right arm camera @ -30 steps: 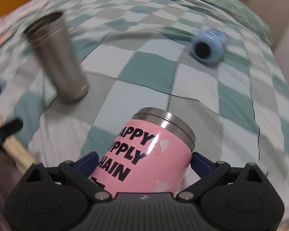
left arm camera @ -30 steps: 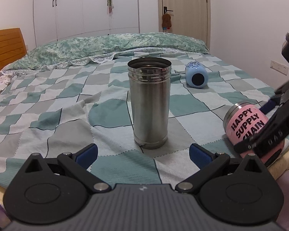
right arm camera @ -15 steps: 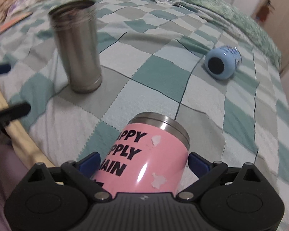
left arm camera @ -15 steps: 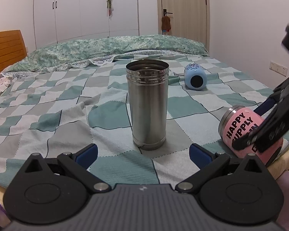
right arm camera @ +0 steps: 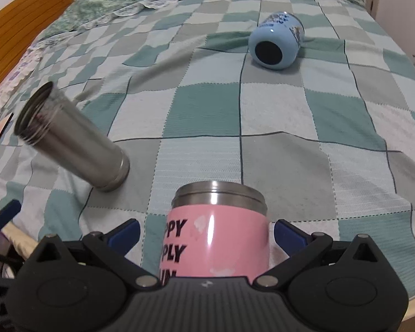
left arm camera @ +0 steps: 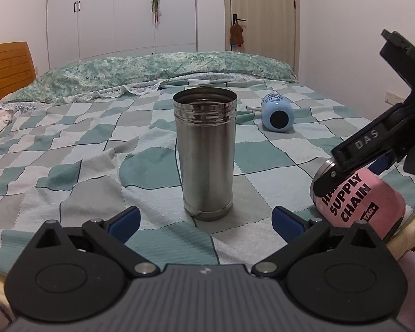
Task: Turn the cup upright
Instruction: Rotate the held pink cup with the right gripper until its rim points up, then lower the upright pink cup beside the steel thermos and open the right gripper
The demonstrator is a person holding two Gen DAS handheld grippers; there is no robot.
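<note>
A pink cup [right arm camera: 215,238] with black lettering and a steel rim lies on its side near the bed's front right edge; it also shows in the left wrist view [left arm camera: 357,202]. My right gripper [right arm camera: 207,231] is open with its blue-tipped fingers [right arm camera: 289,236] on either side of the cup, a small gap on each side. From the left wrist view the right gripper [left arm camera: 365,152] reaches over the cup from above. My left gripper [left arm camera: 204,220] is open and empty, just in front of an upright steel tumbler [left arm camera: 206,152].
A light blue cup [right arm camera: 276,41] lies on its side farther back on the checked bedspread [right arm camera: 290,116]. The steel tumbler [right arm camera: 72,138] stands to the left of the pink cup. The bed's wooden edge [left arm camera: 406,238] is close on the right.
My right gripper has swung round and now lines up straight along the pink cup, whose rim has tipped up a little. My left gripper has barely moved.
</note>
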